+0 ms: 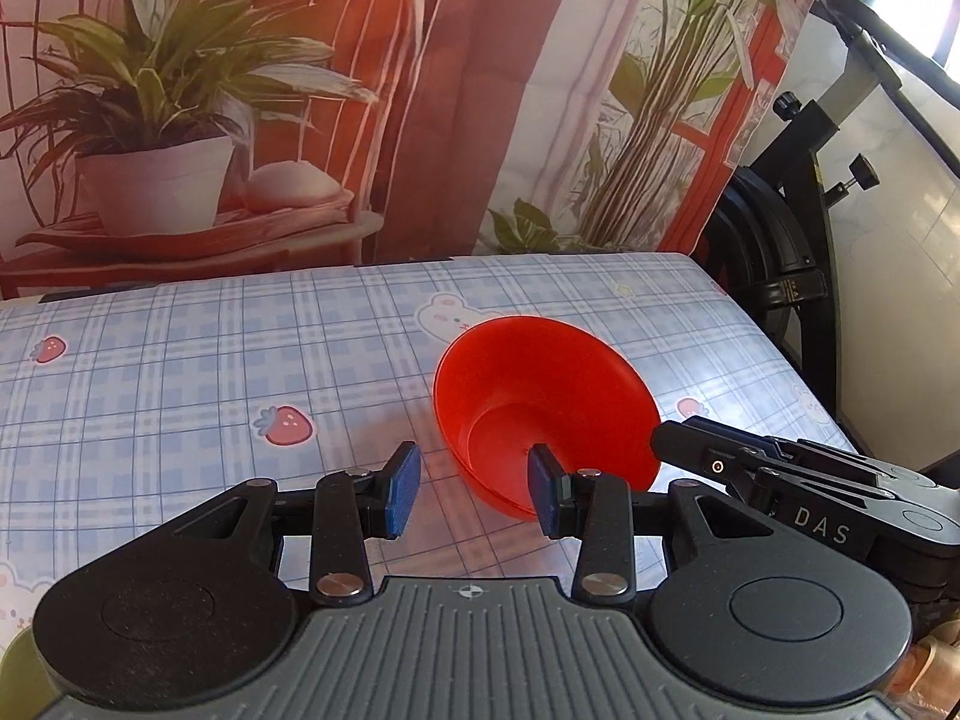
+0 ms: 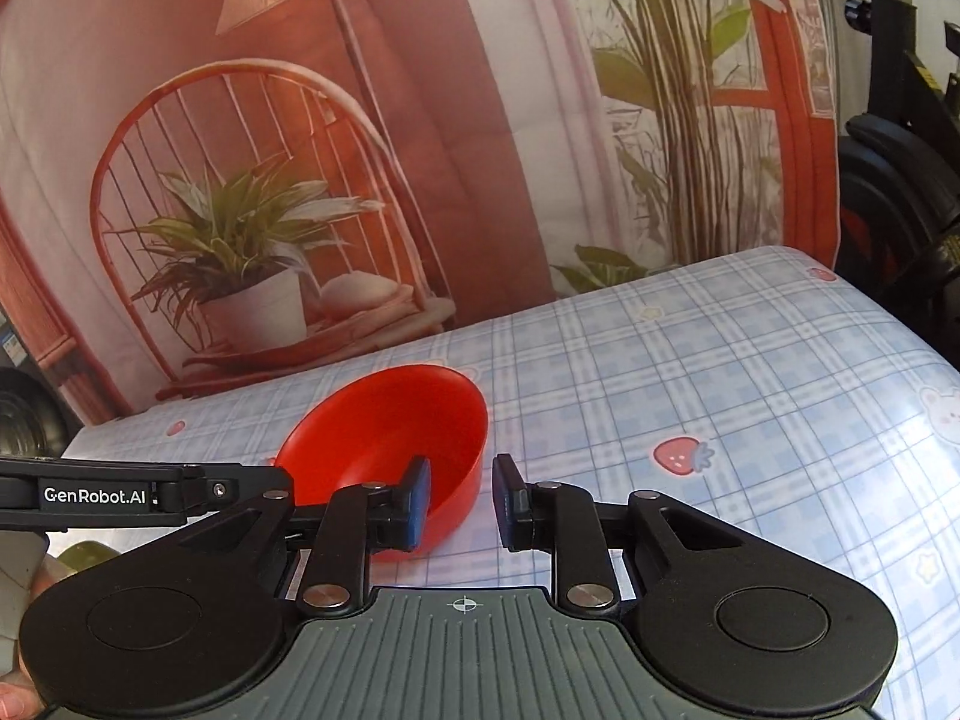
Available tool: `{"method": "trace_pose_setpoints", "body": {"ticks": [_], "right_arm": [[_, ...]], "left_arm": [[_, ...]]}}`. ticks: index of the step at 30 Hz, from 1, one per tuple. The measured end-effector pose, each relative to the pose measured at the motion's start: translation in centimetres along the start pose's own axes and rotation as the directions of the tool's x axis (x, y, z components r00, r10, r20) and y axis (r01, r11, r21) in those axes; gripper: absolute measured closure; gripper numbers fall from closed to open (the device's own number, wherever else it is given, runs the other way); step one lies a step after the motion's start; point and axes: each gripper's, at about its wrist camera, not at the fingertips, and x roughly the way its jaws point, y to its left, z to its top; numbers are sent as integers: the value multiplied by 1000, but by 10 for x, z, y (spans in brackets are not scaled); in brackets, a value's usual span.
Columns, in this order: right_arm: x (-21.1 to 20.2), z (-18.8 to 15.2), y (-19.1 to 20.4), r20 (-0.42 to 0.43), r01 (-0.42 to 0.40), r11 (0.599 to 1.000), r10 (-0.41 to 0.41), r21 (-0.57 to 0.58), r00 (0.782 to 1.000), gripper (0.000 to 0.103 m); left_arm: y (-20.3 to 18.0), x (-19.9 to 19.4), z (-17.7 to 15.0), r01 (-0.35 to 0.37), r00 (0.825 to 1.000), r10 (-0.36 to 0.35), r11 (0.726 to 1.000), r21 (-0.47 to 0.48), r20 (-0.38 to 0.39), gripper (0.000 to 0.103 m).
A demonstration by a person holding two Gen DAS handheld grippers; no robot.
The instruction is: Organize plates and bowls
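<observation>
In the left view, the left gripper (image 1: 474, 492) was released, holding nothing; the red bowl (image 1: 540, 396) sat just ahead on the tabletop (image 1: 180, 360), its near rim behind the right finger. It looked light, stiff and slippery; the rim seemed best to grasp.

In the right view, the right gripper (image 2: 461, 495) straddled the rim, unclenched. No plates were visible.

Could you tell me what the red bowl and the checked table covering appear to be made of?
The red bowl looks like moulded plastic: uniform colour, thin rim, soft satin sheen. The table covering is probably wipeable vinyl or oilcloth rather than woven fabric: printed checks, lying smooth, with glossy glare patches.
</observation>
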Motion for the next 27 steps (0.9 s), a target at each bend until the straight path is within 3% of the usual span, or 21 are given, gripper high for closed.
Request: {"method": "trace_pose_setpoints", "body": {"ticks": [7,9,15,27], "right_arm": [[15,-1,-2,-11,-4,1000,4,12,1000,81],[16,-2,-1,-9,-4,1000,4,15,1000,84],[10,-3,1,1,-6,1000,6,19,1000,90],[-35,-6,18,57,-20,999,18,40,998,90]], "left_arm": [[2,14,0,6,1000,-6,1000,3,-17,65],[1,16,-2,19,1000,-19,1000,9,-21,82],[-2,12,-4,10,1000,-10,999,43,-12,83],[-12,-33,-10,17,1000,-19,997,71,25,83]]}}
